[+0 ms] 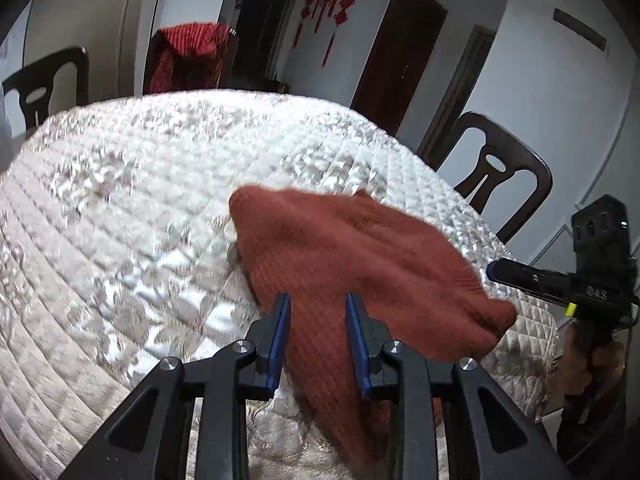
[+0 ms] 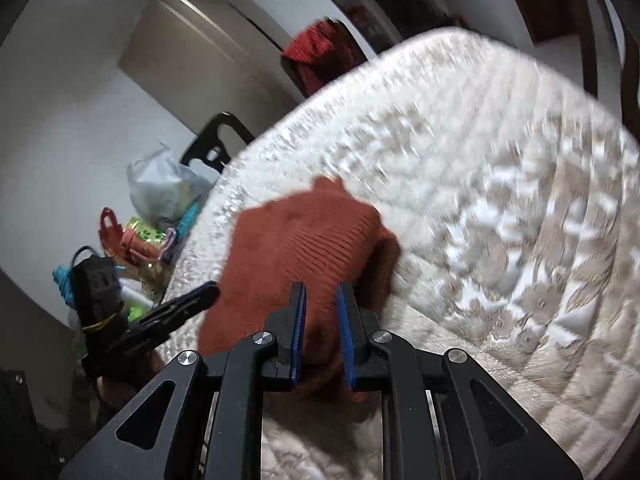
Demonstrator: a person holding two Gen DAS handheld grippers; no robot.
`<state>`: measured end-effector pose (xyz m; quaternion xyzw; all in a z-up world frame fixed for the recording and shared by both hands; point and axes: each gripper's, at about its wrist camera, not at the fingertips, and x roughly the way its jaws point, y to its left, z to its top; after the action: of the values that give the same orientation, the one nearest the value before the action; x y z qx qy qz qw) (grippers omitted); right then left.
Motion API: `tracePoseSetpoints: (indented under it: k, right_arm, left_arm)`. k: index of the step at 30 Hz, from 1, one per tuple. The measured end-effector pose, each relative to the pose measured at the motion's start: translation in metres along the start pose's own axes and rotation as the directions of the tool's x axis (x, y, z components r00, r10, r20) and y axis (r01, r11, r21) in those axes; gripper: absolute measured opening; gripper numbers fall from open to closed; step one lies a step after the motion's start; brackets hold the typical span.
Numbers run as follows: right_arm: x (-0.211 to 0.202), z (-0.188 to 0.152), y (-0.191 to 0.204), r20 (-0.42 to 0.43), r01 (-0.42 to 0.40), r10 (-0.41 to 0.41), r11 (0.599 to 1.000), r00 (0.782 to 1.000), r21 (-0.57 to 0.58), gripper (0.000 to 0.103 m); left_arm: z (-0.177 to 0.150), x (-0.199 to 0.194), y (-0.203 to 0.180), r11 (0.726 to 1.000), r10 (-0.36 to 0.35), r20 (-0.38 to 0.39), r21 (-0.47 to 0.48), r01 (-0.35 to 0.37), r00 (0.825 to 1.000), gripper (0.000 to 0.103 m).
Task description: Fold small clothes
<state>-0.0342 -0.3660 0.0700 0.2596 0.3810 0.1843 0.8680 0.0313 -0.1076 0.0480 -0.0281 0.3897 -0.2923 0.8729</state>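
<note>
1. Far left: dark chair (image 1: 44,88) behind the worktop (image 1: 120,220), which carries a quilted cream cover; red cloth (image 1: 188,56) draped over another chair back at far centre. Not part of the job.
2. Left tongs (image 1: 318,300): blue pads either side of a ridge of the rust-red knit garment (image 1: 352,248), cloth running up between them from the near edge. Gap looks fairly narrow, so I judge them clenched on the knit, though blur makes pad contact hard to confirm.
3. Garment lies near-right of centre on the worktop, partly lifted and bunched, one end trailing off the near edge. Held at two points, probably so it can be spread or doubled over evenly.
4. Right tongs (image 2: 322,292): pads close together with a pinch of the same knit between them, grasping it near the edge.
5. Right tongs also show at the right edge of the left view, side-on, beside the garment's right corner.
6. Far right: second dark chair (image 1: 500,176), well apart from the cloth.
7. Fold looks barely started; the garment is not yet flat.
</note>
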Motion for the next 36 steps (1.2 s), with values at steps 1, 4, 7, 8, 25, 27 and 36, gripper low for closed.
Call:
tracePoseSetpoints:
  k: [1,4,7,8,25,27,36]
  right_arm:
    - [-0.001,-0.001,0.008,0.003,0.000,0.000,0.999,1.000,-0.033,0.017]
    - [0.010,-0.011,0.017,-0.043,0.013,-0.018,0.995,0.999,-0.101,0.017]
    - [0.020,-0.028,0.006,-0.071,0.093,-0.102,0.988,0.992,-0.126,0.014]
    - [0.017,-0.033,0.003,-0.050,0.097,-0.105,0.987,0.993,-0.131,0.014]
    - [0.041,0.012,0.018,0.014,0.194,-0.195,0.962,0.981,-0.190,0.015]
    - [0.061,0.012,0.000,-0.037,0.233,-0.242,0.960,0.970,-0.157,0.015]
    - [0.051,0.023,0.000,-0.010,0.186,-0.188,0.975,0.982,-0.118,0.016]
  left_arm:
    - [0.002,-0.001,-0.003,1.000,-0.006,0.010,0.007,0.006,1.000,0.031]
    - [0.003,0.000,-0.010,0.999,-0.023,0.012,0.029,0.023,1.000,0.031]
    - [-0.008,0.007,-0.014,0.998,-0.029,-0.022,0.050,0.030,0.999,0.031]
    - [-0.013,0.008,-0.014,0.998,-0.024,-0.018,0.057,0.025,1.000,0.031]
    - [0.020,0.025,-0.016,0.996,0.053,0.018,0.072,-0.054,0.998,0.032]
    - [0.011,0.041,-0.008,0.996,0.076,-0.046,0.052,-0.073,0.996,0.033]
    - [0.013,0.036,-0.004,0.996,0.079,-0.023,0.045,-0.078,0.997,0.036]
